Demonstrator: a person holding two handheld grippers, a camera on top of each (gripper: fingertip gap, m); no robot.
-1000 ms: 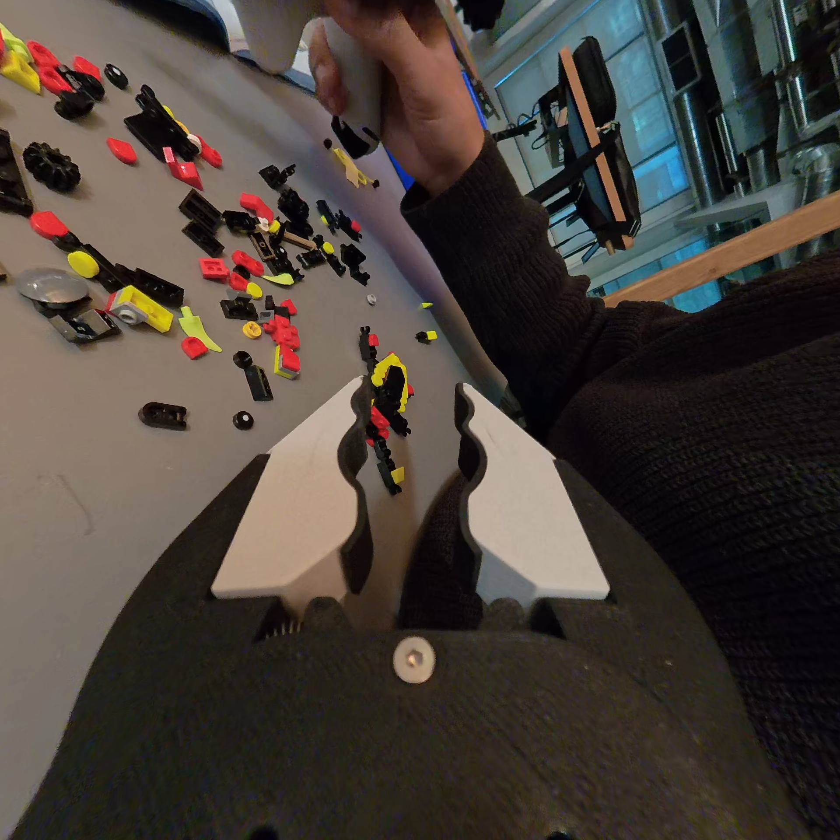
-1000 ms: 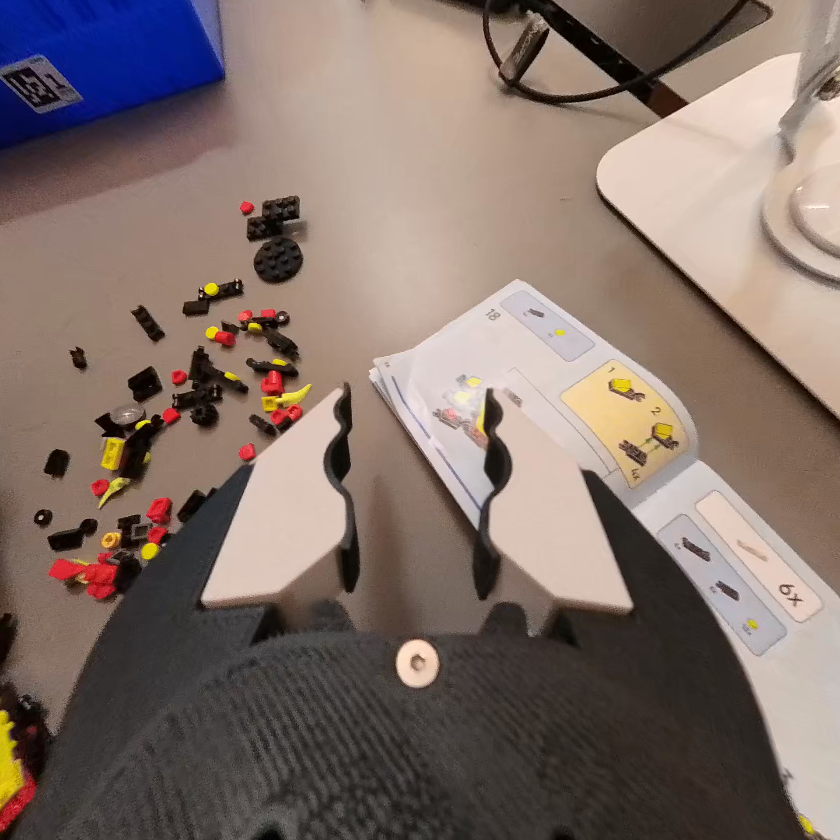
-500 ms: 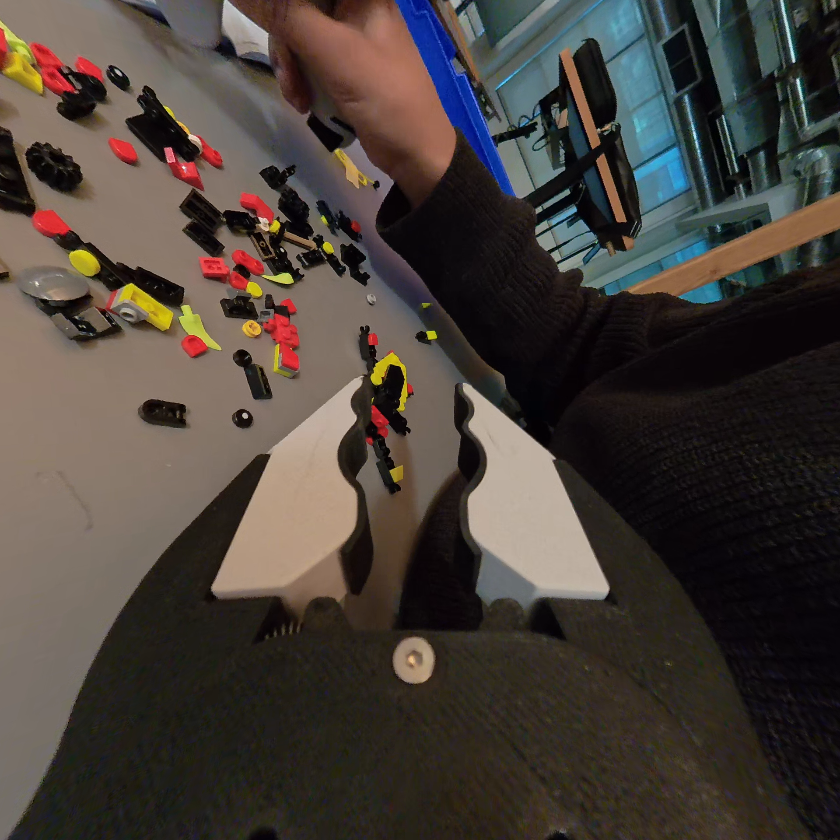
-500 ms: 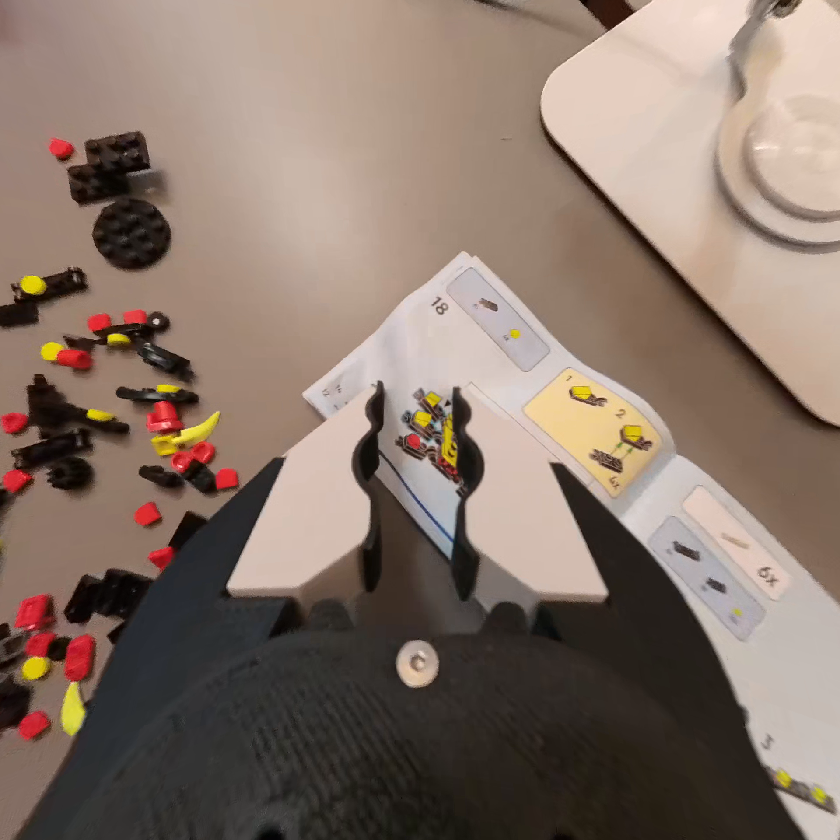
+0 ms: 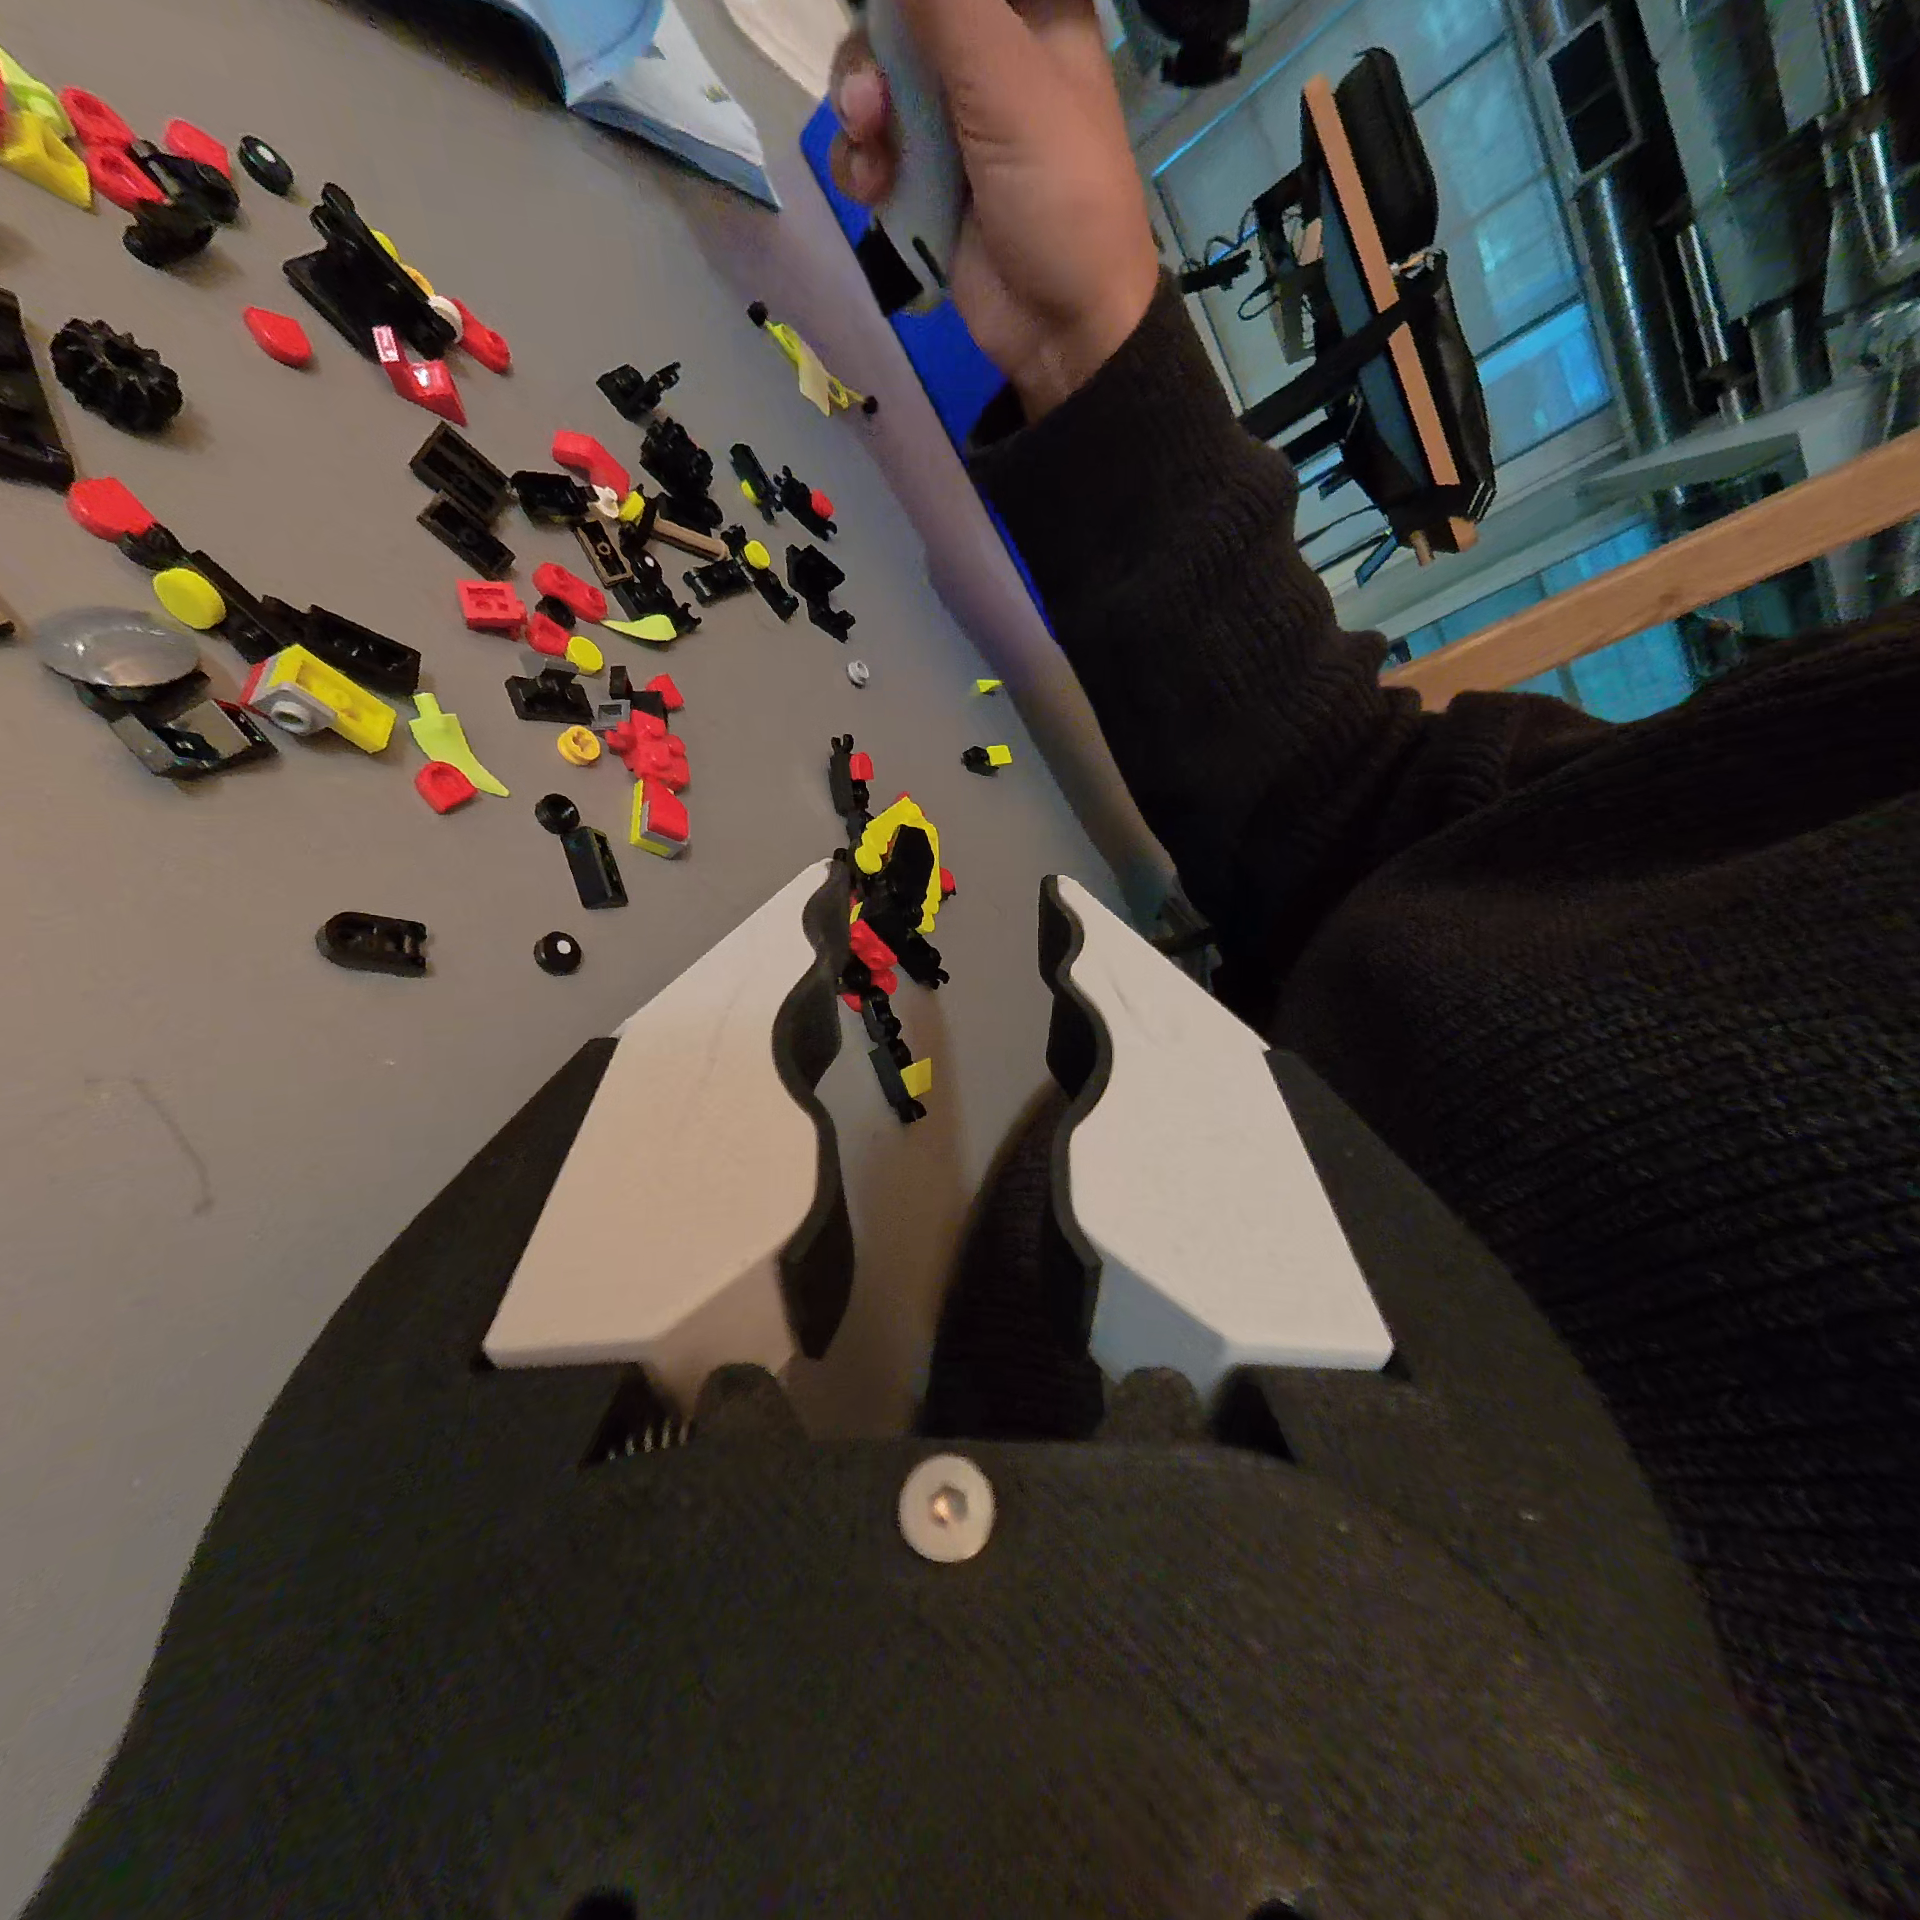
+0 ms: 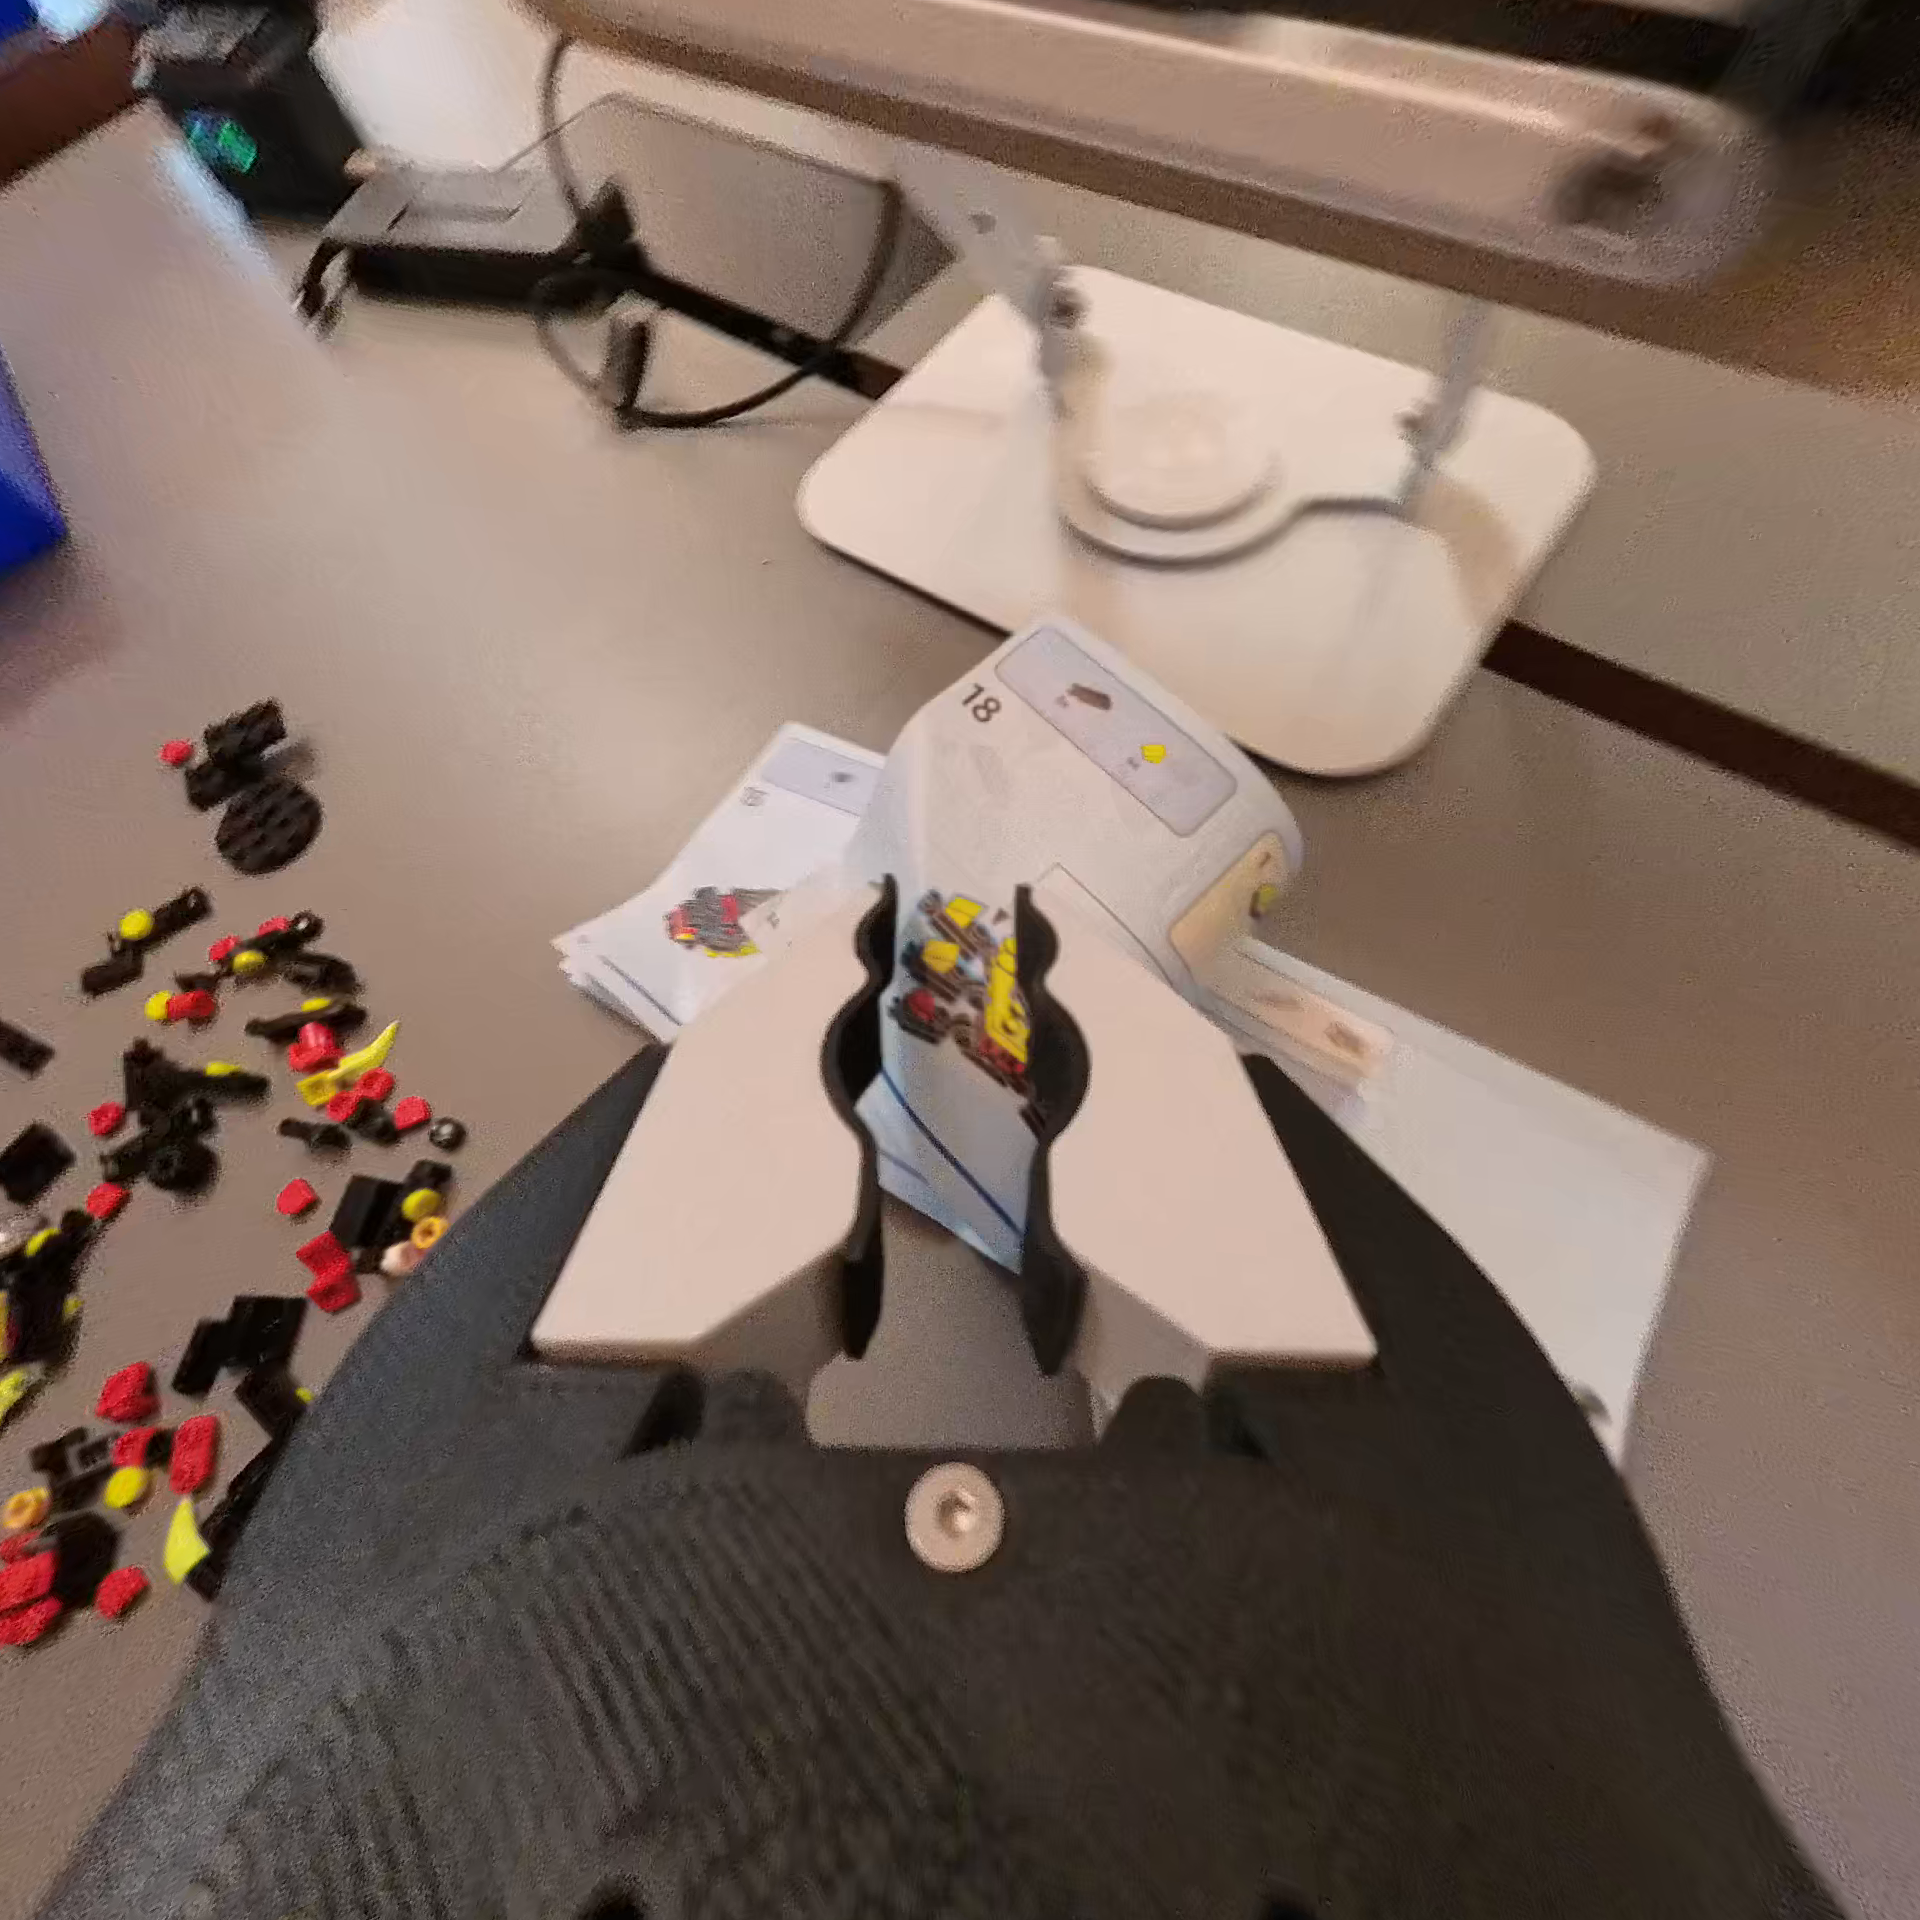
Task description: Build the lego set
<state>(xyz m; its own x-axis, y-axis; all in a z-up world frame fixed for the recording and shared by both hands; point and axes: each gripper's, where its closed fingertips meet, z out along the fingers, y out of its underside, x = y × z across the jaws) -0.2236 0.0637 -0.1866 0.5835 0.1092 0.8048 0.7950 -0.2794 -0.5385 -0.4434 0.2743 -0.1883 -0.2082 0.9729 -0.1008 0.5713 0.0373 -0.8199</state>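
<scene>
My right gripper (image 6: 951, 904) is shut on a page of the instruction booklet (image 6: 1049, 831) and lifts it, so the page curls up over the rest of the booklet on the table. My left gripper (image 5: 935, 894) is open and empty, low over the grey table (image 5: 208, 1091). A partly built black, yellow and red lego model (image 5: 894, 914) lies just beyond its fingertips. Loose black, red and yellow lego pieces (image 5: 561, 623) lie scattered to the left; they also show in the right wrist view (image 6: 239, 1122). A hand (image 5: 997, 156) holds the right gripper's handle.
A white monitor stand base (image 6: 1351, 603) sits behind the booklet, with black cables (image 6: 644, 343) to its left. A blue box (image 5: 935, 353) stands at the table's far side. The person's dark sleeve (image 5: 1195, 623) crosses the table edge on the right.
My right gripper closed from open onto a booklet page and raised it, curling it upward. My left gripper has stayed still and open.
</scene>
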